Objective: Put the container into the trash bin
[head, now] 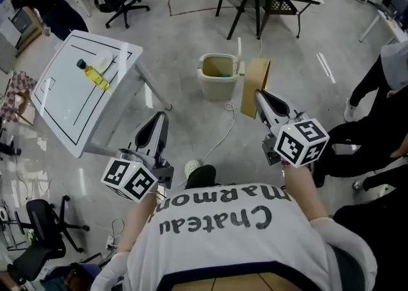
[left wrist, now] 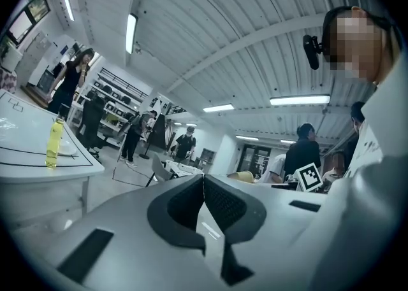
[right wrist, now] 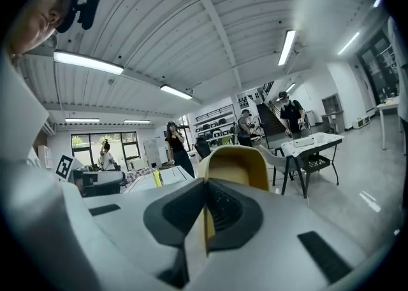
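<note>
Transport stage of the disposal: your right claw (head: 260, 94) is pinched on one wall of the container (head: 252, 79), which hangs in the air just to the right of the trash bin (head: 215, 89), not yet over its mouth. In the right gripper view the dark, ribbed pads (right wrist: 224, 210) meet on a thin tan wall, and the rest of the container rises beyond them as a rounded, open-mouthed shell. In the head view the same item reads as a flat, matt brown panel, which suggests paper or card, light and easily crushed. Your left claw (head: 158, 121) is pressed together on nothing and held low at your left; its own view shows only the room beyond the closed tips. The bin is a cream, smooth-sided plastic tub with a rolled rim, upright on the glossy grey floor (head: 172, 41), with something teal lying inside. By judgement, the next move calls for you to swing the right claw leftward until the container is centred over the opening, lower it a little, then spread the claw. A one-wall pinch lets the piece pivot, so release it squarely. The tilted white worktop (head: 64, 99) at your left carries a bottle (head: 95, 74) of yellow liquid and plays no part here
</note>
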